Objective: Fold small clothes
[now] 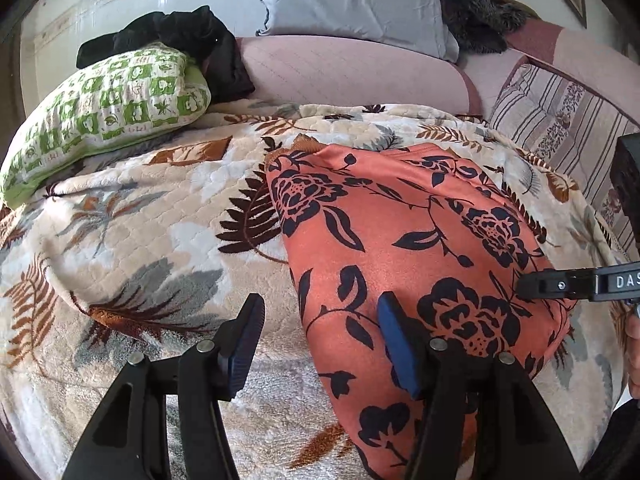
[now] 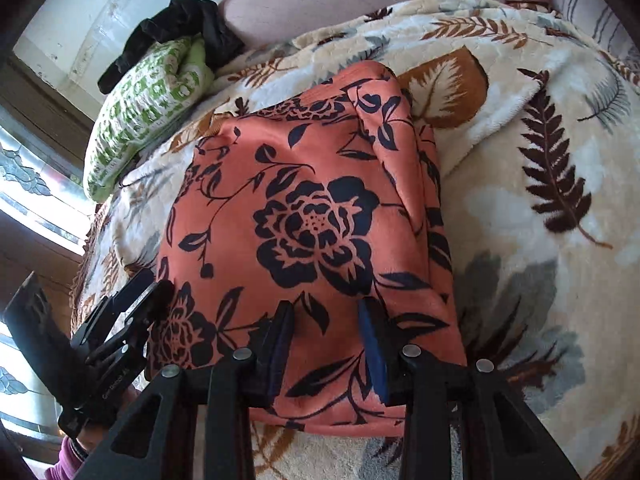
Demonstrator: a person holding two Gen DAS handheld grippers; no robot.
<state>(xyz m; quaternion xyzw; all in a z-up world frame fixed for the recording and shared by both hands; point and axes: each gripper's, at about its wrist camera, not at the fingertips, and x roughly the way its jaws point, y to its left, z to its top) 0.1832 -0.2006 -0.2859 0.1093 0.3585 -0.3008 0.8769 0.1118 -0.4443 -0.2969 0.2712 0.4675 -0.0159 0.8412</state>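
An orange garment with black flowers lies folded into a rough rectangle on a cream fleece blanket with leaf prints. My left gripper is open at the garment's left edge, one finger over the blanket and the other over the cloth; in the right wrist view the left gripper shows at that same edge. My right gripper stands open over the garment's near edge, with the cloth lying flat between its fingers; in the left wrist view the right gripper reaches in from the right.
A green-and-white pillow with a black cloth on it lies at the back left. Behind are a pink bolster, a grey pillow and a striped quilt. A window is at the left. A hand holds the right gripper.
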